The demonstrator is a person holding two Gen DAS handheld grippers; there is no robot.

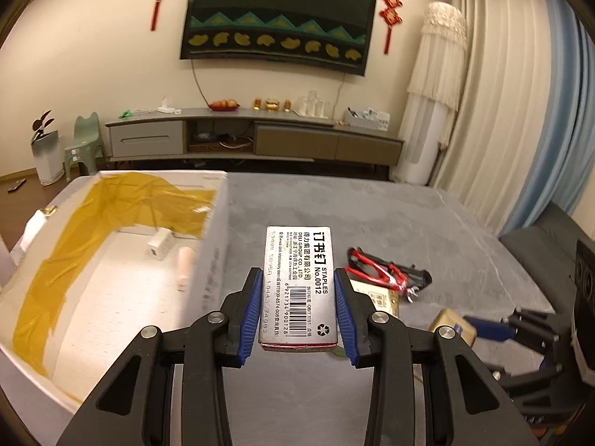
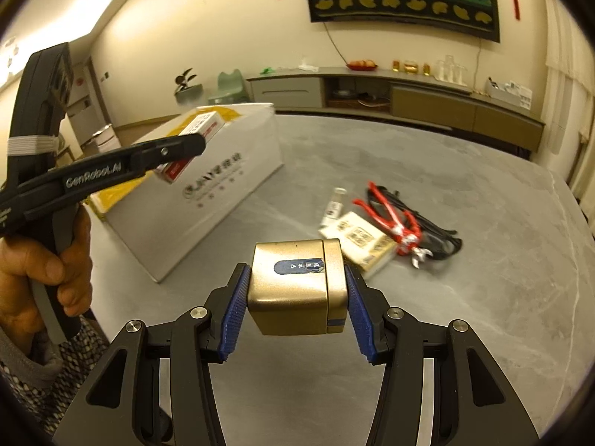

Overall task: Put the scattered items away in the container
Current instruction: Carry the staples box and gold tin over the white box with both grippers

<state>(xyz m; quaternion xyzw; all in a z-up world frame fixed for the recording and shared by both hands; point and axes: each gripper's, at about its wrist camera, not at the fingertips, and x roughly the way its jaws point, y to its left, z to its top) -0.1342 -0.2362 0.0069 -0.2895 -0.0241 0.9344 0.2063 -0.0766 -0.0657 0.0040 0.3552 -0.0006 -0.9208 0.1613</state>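
The left gripper (image 1: pixel 297 308) clamps a staple box (image 1: pixel 299 286) between its ribbed blue pads (image 1: pixel 252 308), black hinged links behind them. The box is a flat silver-faced rectangle printed with black text and a barcode, a red edge at its near end; its long axis runs straight ahead along the fingers, held above the grey matte table (image 1: pixel 372 215) just right of the white cardboard container (image 1: pixel 214 245). Inside that open container lie yellow tape strips, a white charger block (image 1: pixel 160 246) and a pale tube (image 1: pixel 185 265). The right gripper (image 2: pixel 295 297) grips a glossy gold box (image 2: pixel 297 286), squarish with rounded edges and a dark blue oval label on top. Beyond it on the table lie a cream printed box (image 2: pixel 362 241), a small clear vial (image 2: pixel 334 206) and red-handled pliers (image 2: pixel 390 219) on black cord.
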